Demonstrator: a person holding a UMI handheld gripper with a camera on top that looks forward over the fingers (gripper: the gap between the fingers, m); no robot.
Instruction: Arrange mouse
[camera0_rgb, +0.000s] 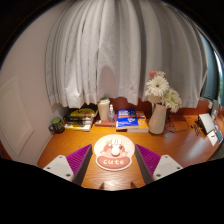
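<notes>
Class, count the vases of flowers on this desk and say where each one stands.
1. The vase of flowers stands at the back of the desk, beside the blue books, well beyond the open gripper. Others may be hidden.

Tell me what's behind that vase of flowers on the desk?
Behind the vase hang pale curtains; whatever they cover is hidden. The tool is open around a round "cute" mouse.

round mouse pad (115, 152) on desk (180, 145) between gripper fingers (72, 164), vase (157, 118) and books (129, 121) beyond
</notes>
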